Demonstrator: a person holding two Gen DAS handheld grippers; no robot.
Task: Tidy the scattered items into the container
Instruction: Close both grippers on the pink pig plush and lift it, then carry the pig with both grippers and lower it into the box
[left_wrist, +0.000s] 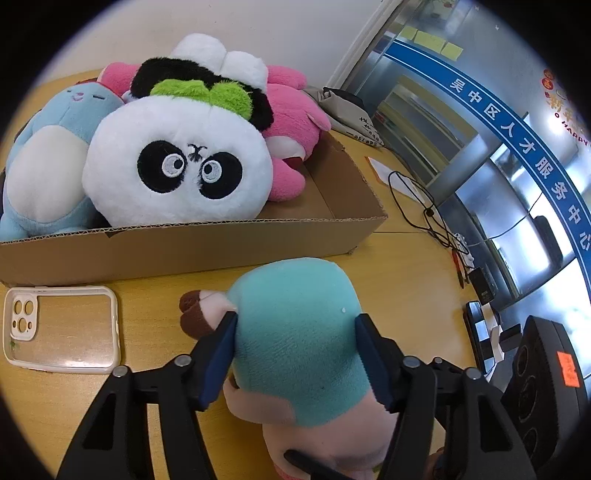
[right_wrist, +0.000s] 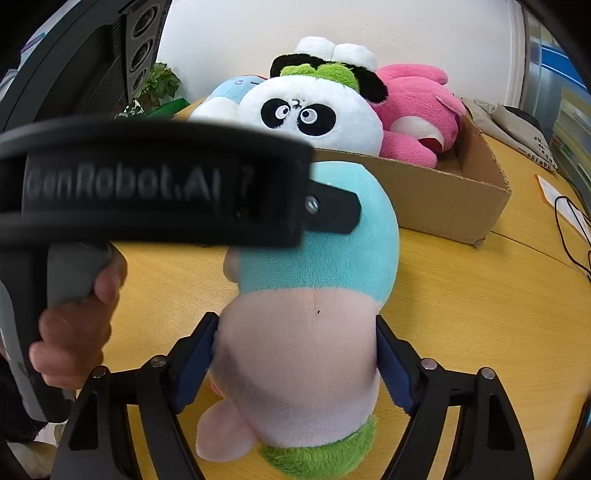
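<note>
A teal-and-pink plush toy (left_wrist: 295, 332) is laid lengthwise on the wooden table just in front of the cardboard box (left_wrist: 192, 251), its teal end toward the box. A green tuft is seen at its far end. In the box, a panda plush (left_wrist: 177, 166), a light-blue plush (left_wrist: 48, 158) and a pink plush (left_wrist: 291, 125) are piled together.

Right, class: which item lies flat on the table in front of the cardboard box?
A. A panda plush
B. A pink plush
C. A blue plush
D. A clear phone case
D: the clear phone case lies on the table before the cardboard box; those plushes sit inside the box.
</note>
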